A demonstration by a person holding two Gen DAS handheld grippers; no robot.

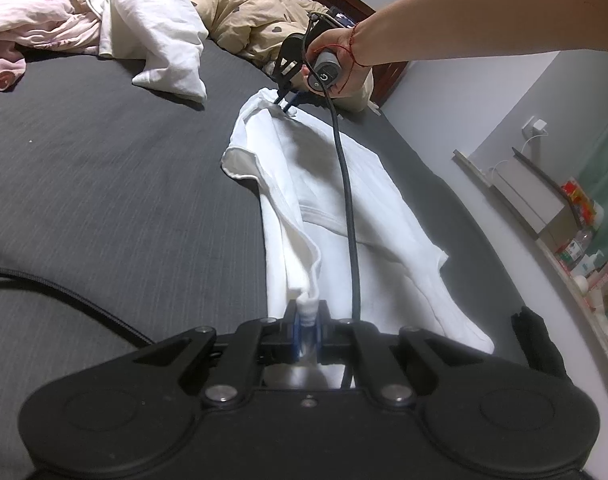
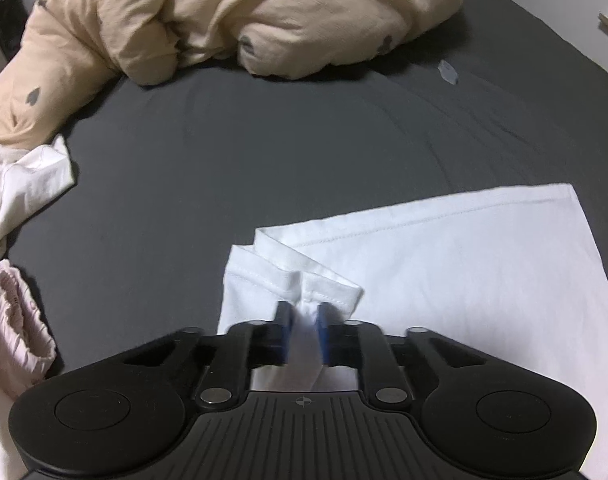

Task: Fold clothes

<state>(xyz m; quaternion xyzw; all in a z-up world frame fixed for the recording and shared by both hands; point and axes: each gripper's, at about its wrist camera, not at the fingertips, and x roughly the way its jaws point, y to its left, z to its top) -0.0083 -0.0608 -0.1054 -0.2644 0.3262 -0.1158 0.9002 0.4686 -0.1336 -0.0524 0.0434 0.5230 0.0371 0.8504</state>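
Observation:
A white T-shirt (image 1: 328, 184) lies lengthwise on the dark grey bed sheet (image 1: 103, 160), its left side folded over. My left gripper (image 1: 308, 312) is shut on a bunched edge of the shirt at its near end. At the shirt's far end a person's hand (image 1: 344, 68) holds my right gripper (image 1: 284, 105), tips down on the fabric. In the right wrist view, the right gripper (image 2: 304, 312) has a pinched fold of the T-shirt's (image 2: 464, 264) hem corner between its blue pads (image 2: 284, 320), which press on it.
A beige heart-print duvet (image 1: 247, 12) (image 2: 263, 12) is heaped at the head of the bed. A crumpled white garment (image 1: 151, 28) (image 2: 19, 188) and pink clothes (image 1: 31, 20) (image 2: 19, 320) lie beside it. The right gripper's black cable (image 1: 348, 200) hangs across the shirt. A shelf of bottles (image 1: 584, 248) lines the right wall.

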